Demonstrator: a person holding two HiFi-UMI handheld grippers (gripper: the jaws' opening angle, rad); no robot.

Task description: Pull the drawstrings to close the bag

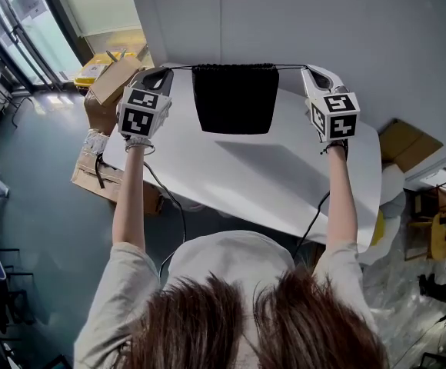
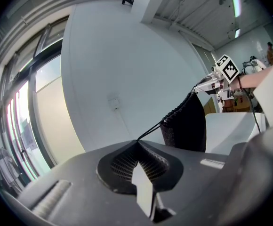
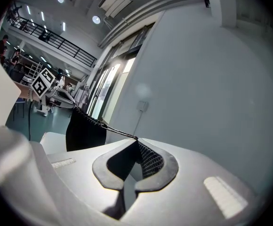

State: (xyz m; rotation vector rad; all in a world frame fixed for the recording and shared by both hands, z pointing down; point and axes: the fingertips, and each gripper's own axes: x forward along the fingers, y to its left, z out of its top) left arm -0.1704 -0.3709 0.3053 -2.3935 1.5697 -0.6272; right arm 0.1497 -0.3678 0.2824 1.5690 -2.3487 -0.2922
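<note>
Counter (image 1: 284, 183): white, rounded corners, far edge near a plain grey wall (image 1: 346, 21)
Wall plate (image 2: 113, 101): small, pale, fixed on that wall
Open box (image 1: 117, 77): brown cardboard, just beyond the counter's far left corner; yellow item (image 1: 91, 71) touching its far side, kind not clear
Flat cardboard (image 1: 91, 174): on the floor (image 1: 31, 214) against the counter's left edge, part of it under the counter
Second cardboard piece (image 1: 409, 141): right of the counter, on the floor
Windows (image 1: 11, 21): tall, dark frames, far left, daylight outside
Strip lamps (image 2: 235, 1): lit, on the ceiling
Railing (image 3: 61, 42): dark, along an upper gallery, round ceiling lights (image 3: 95, 19) near it
</note>
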